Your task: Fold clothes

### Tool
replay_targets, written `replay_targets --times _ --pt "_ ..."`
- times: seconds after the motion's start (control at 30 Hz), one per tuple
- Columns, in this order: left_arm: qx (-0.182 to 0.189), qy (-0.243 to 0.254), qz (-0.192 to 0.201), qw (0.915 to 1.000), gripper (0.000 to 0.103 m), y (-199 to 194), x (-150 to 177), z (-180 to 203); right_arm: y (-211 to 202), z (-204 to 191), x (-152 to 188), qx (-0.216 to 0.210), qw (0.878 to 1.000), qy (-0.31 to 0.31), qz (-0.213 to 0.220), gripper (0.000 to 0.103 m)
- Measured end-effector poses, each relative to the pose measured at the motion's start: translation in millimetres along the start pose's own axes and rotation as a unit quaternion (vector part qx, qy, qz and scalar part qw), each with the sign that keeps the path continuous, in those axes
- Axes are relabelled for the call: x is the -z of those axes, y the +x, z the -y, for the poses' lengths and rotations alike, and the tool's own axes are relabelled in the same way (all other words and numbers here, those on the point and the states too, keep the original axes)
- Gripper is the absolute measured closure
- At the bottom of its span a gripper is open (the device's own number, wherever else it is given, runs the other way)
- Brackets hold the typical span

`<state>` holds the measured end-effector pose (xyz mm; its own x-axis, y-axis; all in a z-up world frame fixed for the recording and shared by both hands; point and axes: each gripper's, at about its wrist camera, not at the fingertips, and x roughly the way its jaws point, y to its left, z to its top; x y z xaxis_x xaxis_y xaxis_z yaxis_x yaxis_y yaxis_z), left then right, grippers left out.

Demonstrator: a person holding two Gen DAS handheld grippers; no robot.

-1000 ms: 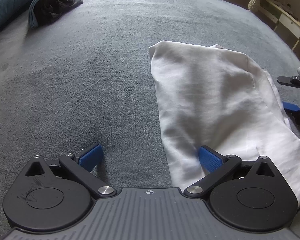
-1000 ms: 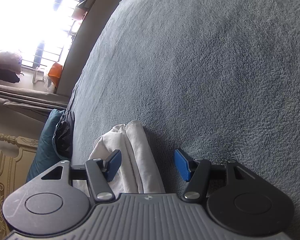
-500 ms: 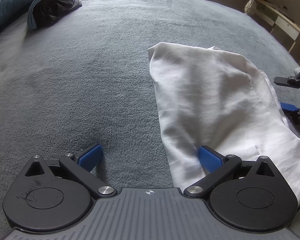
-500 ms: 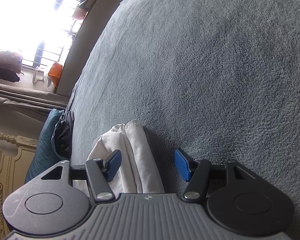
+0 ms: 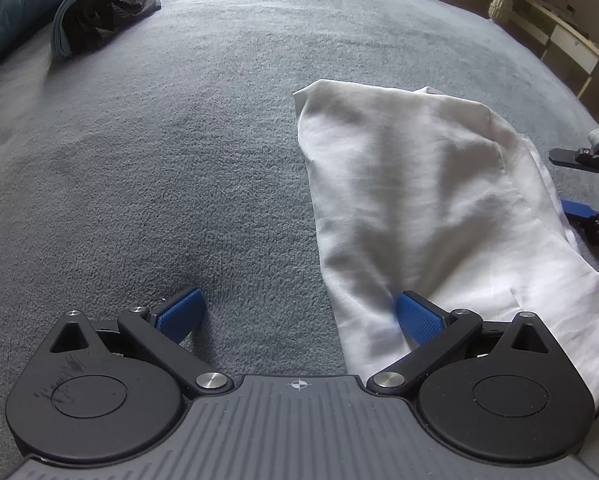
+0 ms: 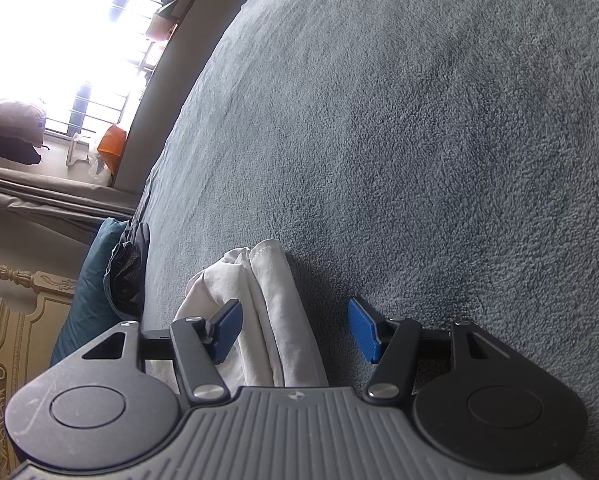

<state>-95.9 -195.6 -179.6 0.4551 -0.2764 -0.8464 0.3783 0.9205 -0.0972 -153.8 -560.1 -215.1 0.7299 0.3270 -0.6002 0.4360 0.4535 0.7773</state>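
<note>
A white garment (image 5: pixel 419 184) lies folded into a long strip on the grey blanket (image 5: pixel 179 140). My left gripper (image 5: pixel 299 316) stands wide open at its near left corner, with the right pad (image 5: pixel 417 316) over the cloth and the left pad (image 5: pixel 179 314) over bare blanket. At the right edge of that view, my right gripper (image 5: pixel 567 182) sits against the garment's far side. In the right wrist view the right gripper (image 6: pixel 295 330) is open around the bunched edge of the white garment (image 6: pixel 271 300), and the right pad (image 6: pixel 363 330) stands clear of the cloth.
A dark folded garment (image 5: pixel 103 12) and a teal pillow (image 5: pixel 15 0) lie at the bed's far left. A cream shelf unit (image 5: pixel 559 28) stands beyond the bed's right edge. In the right wrist view a carved headboard (image 6: pixel 15 340) and a bright barred window (image 6: pixel 59 40) show.
</note>
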Motion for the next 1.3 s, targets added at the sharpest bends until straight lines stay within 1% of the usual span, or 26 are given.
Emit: replay_targets --times 0.47,1.3 --pt "0.001 0.003 -0.009 1.0 0.0 0.4 -0.3 0.4 1.2 1.2 1.0 0.0 1.0 0.001 0.001 0.042" --pt "-0.003 0.009 -0.005 0.9999 0.0 0.2 1.5 2.3 0.5 -2.0 6.3 0.0 1.0 0.002 0.005 0.042"
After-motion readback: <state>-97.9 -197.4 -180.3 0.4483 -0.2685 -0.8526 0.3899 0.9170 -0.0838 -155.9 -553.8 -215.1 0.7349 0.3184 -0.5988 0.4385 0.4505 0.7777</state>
